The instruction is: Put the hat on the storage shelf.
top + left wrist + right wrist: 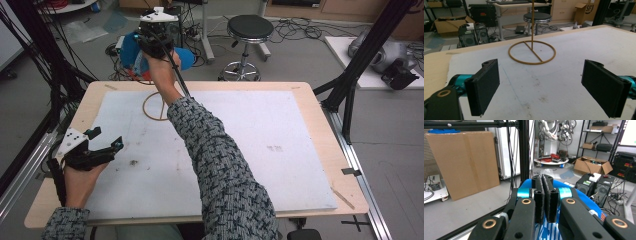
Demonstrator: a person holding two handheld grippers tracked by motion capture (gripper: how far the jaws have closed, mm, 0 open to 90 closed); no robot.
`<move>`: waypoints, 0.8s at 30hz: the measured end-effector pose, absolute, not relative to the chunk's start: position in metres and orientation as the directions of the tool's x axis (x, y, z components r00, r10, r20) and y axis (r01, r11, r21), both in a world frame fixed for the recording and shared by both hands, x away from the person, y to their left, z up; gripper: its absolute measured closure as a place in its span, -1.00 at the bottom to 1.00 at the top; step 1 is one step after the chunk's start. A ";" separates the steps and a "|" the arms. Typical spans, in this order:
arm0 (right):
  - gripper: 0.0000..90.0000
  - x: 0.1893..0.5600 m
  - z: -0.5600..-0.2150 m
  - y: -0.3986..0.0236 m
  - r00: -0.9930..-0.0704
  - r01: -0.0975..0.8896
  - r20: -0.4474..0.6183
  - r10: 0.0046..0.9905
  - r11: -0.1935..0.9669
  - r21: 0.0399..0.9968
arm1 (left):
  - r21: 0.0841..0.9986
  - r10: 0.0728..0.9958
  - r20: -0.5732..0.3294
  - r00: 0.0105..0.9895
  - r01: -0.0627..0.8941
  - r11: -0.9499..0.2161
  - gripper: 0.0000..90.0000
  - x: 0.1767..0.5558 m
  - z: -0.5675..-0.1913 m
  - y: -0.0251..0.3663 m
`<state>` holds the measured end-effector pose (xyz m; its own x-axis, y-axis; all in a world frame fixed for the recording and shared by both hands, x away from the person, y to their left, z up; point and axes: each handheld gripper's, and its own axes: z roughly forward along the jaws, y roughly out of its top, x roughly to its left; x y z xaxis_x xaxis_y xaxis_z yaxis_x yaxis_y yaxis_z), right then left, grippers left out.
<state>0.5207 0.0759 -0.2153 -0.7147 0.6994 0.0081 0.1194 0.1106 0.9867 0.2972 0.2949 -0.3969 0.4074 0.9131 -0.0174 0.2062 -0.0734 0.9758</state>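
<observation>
Blue bag (pixel 131 55), upper left of the frame, clenched in the right claw (pixel 545 202): lift steadily; left claw (pixel 544 85) released.

Grey floor (pixel 300 65); black stool (pixel 250 27); cardboard boxes (pixel 592 165)

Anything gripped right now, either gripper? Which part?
Right gripper is shut on a blue cap, apparently at its edge. Left gripper is open, holding nothing.

Ring stand (pixel 156 106) on table's (pixel 320 165) far-left part.
</observation>
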 end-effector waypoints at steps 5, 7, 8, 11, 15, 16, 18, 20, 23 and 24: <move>0.96 0.518 -0.220 0.079 -0.720 0.138 0.014 0.694 0.123 0.983 | 0.976 0.913 -0.020 0.408 0.207 -0.071 -0.66 0.297 -0.397 0.294; 0.96 0.517 -0.220 0.080 -0.723 0.139 0.017 0.691 0.121 0.983 | 0.975 0.913 -0.018 0.408 0.209 -0.074 -0.66 0.297 -0.397 0.294; 0.96 0.517 -0.220 0.080 -0.724 0.140 0.021 0.689 0.118 0.983 | 0.975 0.913 -0.018 0.408 0.208 -0.073 -0.66 0.297 -0.397 0.294; 0.96 0.514 -0.218 0.081 -0.729 0.140 0.020 0.684 0.120 0.983 | 0.975 0.913 -0.018 0.408 0.209 -0.074 -0.66 0.298 -0.397 0.294; 0.96 0.512 -0.217 0.084 -0.737 0.139 0.025 0.675 0.114 0.984 | 0.975 0.912 -0.022 0.409 0.209 -0.071 -0.66 0.298 -0.398 0.294; 0.96 0.512 -0.217 0.084 -0.738 0.134 0.021 0.674 0.116 0.984 | 0.976 0.913 -0.024 0.408 0.208 -0.067 -0.66 0.298 -0.398 0.293; 0.96 0.511 -0.217 0.085 -0.743 0.134 0.022 0.669 0.116 0.984 | 0.976 0.912 -0.024 0.409 0.207 -0.067 -0.66 0.298 -0.398 0.294; 0.96 0.511 -0.217 0.087 -0.746 0.134 0.021 0.665 0.119 0.984 | 0.976 0.912 -0.023 0.410 0.208 -0.068 -0.66 0.298 -0.398 0.294; 0.96 0.512 -0.222 0.088 -0.745 0.144 0.016 0.667 0.137 0.980 | 0.975 0.911 -0.023 0.411 0.211 -0.071 -0.66 0.297 -0.398 0.294; 0.96 0.512 -0.222 0.088 -0.745 0.144 0.016 0.667 0.137 0.980 | 0.975 0.911 -0.023 0.411 0.211 -0.071 -0.66 0.297 -0.398 0.294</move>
